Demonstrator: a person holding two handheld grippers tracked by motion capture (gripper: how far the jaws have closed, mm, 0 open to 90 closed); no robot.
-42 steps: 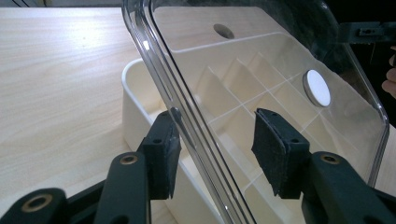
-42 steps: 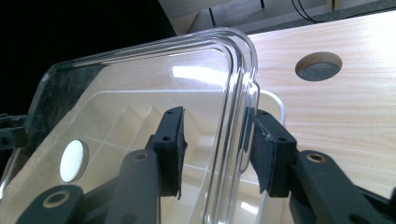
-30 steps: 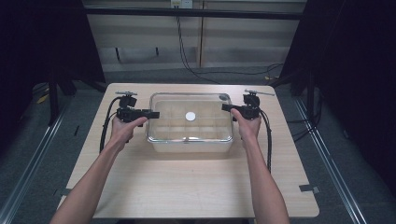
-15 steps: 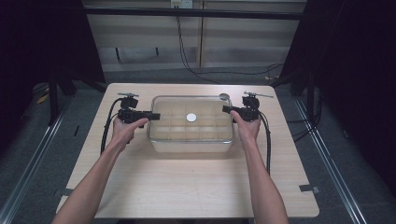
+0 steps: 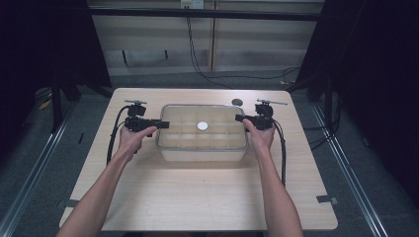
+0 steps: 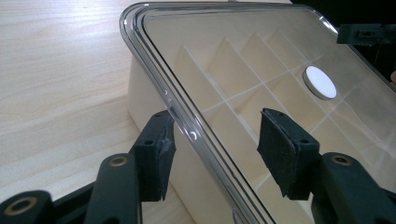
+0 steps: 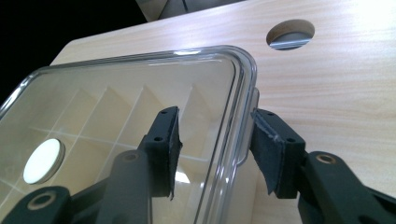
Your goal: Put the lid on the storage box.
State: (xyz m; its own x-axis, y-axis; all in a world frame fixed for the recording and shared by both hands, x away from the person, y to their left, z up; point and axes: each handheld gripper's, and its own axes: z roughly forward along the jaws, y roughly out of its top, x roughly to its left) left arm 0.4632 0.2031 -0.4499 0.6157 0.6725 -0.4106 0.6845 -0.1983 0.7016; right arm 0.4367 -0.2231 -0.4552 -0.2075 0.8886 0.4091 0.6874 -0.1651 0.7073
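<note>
A clear box (image 5: 202, 132) with a see-through lid (image 6: 261, 70) is sitting at the middle of the table (image 5: 197, 197), toward its 12 o'clock half. A white disc (image 5: 202, 126) is lying at the lid's centre, and dividers are showing beneath it. The left gripper (image 5: 163, 124) is reaching in at the box's 9 o'clock edge, its jaws spread wide and straddling the lid's rim without pinching it. The right gripper (image 5: 239, 118) is doing likewise at 3 o'clock, jaws wide on either side of the rim. A round hole (image 7: 290, 33) is showing in the table at 1 o'clock from the box.
</note>
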